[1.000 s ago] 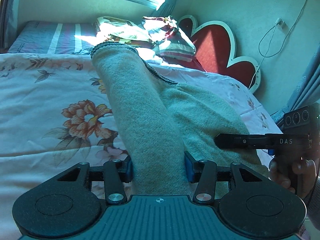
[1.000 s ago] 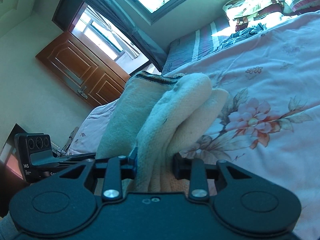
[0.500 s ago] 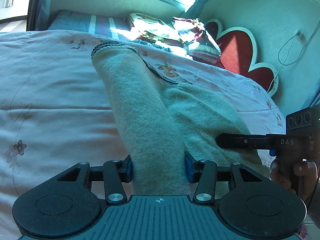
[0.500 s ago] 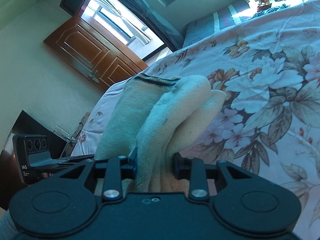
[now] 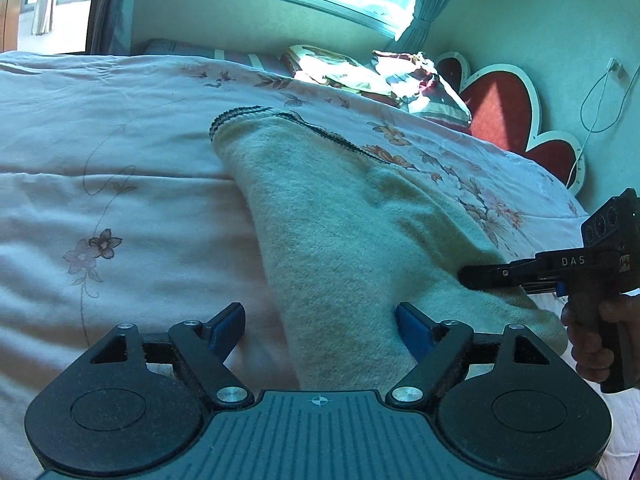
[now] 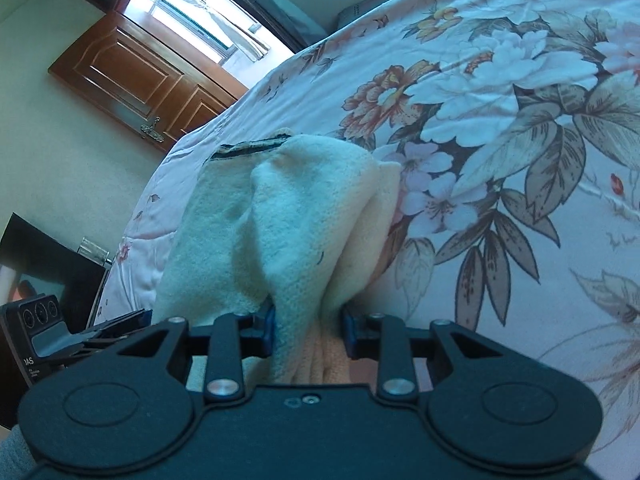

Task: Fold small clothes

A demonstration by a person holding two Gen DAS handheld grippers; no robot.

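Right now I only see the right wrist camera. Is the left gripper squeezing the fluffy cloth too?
Observer: No. The left gripper has just been opening its fingers; the cloth lies between them, not pinched.
Operator: What's past the cloth on that side?
Observer: A red heart-shaped headboard, behind the bed.

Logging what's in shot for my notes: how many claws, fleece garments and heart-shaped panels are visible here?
Black two-finger claws: 2, left claw, right claw
Pale fleece garment with dark-striped hem: 1
Red heart-shaped panels, white-edged: 2
Total: 5
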